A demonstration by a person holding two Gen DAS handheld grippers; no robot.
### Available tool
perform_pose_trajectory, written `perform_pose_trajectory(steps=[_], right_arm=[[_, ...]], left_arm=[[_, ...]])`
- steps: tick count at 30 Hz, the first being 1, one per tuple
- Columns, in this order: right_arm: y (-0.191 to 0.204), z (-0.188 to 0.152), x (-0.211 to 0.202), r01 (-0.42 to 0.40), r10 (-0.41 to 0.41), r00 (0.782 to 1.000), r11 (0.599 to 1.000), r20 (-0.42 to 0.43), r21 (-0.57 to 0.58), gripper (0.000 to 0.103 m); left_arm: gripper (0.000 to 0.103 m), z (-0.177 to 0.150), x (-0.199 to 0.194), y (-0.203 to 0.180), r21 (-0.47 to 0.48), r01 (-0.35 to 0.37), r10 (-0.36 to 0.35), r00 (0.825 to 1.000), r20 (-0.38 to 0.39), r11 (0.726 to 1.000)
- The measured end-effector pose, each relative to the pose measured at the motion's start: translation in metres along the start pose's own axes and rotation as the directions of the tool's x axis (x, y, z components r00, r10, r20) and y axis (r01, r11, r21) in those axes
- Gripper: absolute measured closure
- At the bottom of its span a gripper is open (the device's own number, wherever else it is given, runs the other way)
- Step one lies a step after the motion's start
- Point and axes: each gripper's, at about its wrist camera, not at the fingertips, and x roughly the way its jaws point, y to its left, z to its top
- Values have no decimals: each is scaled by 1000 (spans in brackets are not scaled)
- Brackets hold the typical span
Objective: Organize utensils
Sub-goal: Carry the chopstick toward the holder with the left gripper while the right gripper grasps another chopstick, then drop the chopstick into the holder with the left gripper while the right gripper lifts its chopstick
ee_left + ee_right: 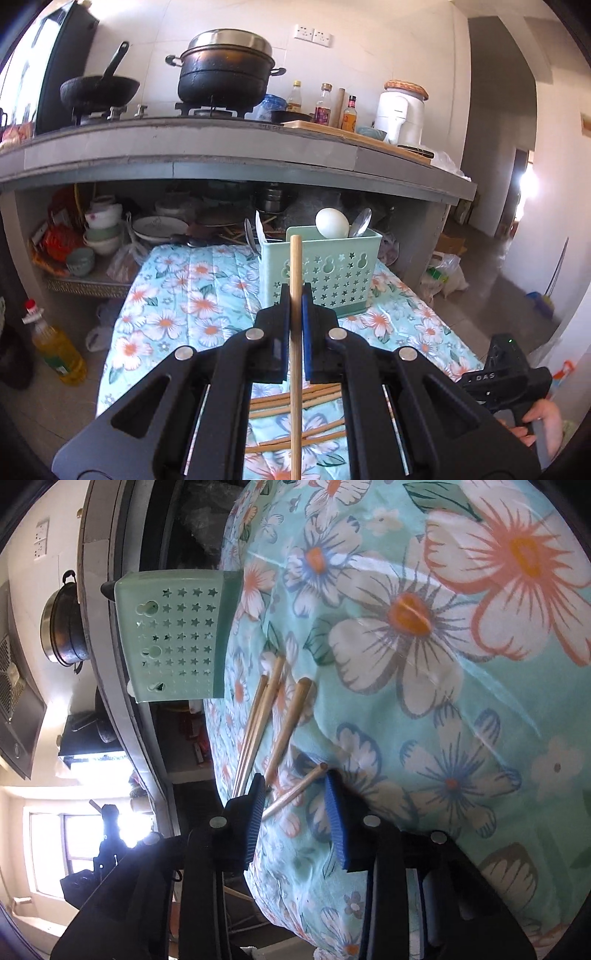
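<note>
My left gripper [295, 295] is shut on a wooden chopstick [296, 266], held upright above the floral cloth [177, 302], its tip in front of the mint green utensil holder [332, 269]. The holder has a white spoon [331, 223] and a metal spoon [361, 222] in it. Several chopsticks [295, 402] lie on the cloth below my fingers. In the right wrist view, rolled sideways, my right gripper [295, 786] is open with one chopstick [295, 791] lying between its blue pads [338, 819]. More chopsticks [266, 716] lie beyond, near the holder [173, 635].
A grey counter [221, 147] behind carries a black pot [225, 74], a wok [99, 90], bottles [323, 105] and a white appliance [400, 116]. Bowls and plates [103, 229] fill the shelf below. An oil bottle [55, 343] stands on the floor at left.
</note>
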Motion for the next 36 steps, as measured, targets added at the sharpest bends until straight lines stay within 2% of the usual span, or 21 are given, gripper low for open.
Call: perform_pose_trajectory(steps=[6, 12, 15, 18, 22, 26, 36], right_arm=[[-11, -2, 1, 1, -4, 999, 998, 53, 63, 92], [-5, -8, -8, -21, 17, 995, 999, 96, 36, 93], [11, -16, -21, -14, 20, 991, 999, 132, -43, 93], [39, -25, -41, 9, 25, 981, 985, 194, -170, 95], [79, -36, -74, 55, 52, 952, 939, 301, -339, 97], [109, -42, -92, 91, 85, 933, 885, 350, -456, 97], [151, -31, -118, 66, 174, 918, 819, 356, -570, 98]], left_arm=[[99, -10, 1, 7, -31, 22, -22, 1000, -11, 999], [99, -15, -6, 10, -51, 26, -26, 1000, -10, 998], [99, -16, -10, 11, -52, 24, -24, 1000, -4, 998], [99, -14, -13, 12, -46, 19, -19, 1000, -2, 999], [99, -9, -15, 13, -53, 27, -28, 1000, -5, 998], [99, 3, -14, 10, -46, 64, -65, 998, -2, 997], [99, 62, -15, -10, 15, 103, -104, 987, 123, 995]])
